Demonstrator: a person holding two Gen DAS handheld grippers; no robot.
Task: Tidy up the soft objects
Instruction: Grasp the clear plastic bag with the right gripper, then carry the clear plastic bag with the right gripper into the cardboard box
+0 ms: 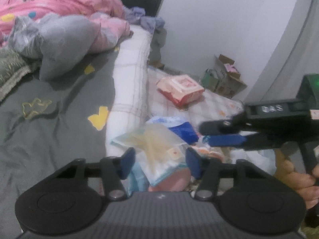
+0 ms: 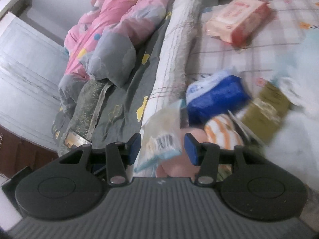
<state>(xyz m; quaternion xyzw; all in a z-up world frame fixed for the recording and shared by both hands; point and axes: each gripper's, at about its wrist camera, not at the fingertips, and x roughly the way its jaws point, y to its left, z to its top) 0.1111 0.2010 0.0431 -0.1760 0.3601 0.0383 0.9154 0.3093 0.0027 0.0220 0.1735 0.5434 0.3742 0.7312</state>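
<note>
- Bedroom, white walls; grey bedsheet point(image 1: 49, 109) with yellow patches on the left, checked white quilt point(image 1: 215, 103) lower on the right, a checked white bolster point(image 1: 129, 75) between them.
- Pink duvet point(image 1: 65, 4) and grey pillow point(image 1: 65, 39), far left, heaped on the sheet.
- Soft packs, the task's things, piled near on the quilt: red-and-pink pack point(image 1: 180, 88) lying apart, farther off; blue pack point(image 2: 215, 97); olive pack point(image 2: 265, 109); orange-striped cloth point(image 2: 223, 133); clear bag of pale cloth point(image 1: 159, 149) nearest.
- Left gripper point(image 1: 158, 164): fingers spread, holding nothing, the clear bag between and beyond them.
- Right gripper point(image 2: 162, 149): fingers spread, empty, over the same bag.
- Step, as judged: approach to the first pick. Next move calls for closing on the bag's edge without dragging its neighbours.
- Writing: barcode point(image 2: 164, 141) on the bag; print elsewhere too blurred to read.
</note>
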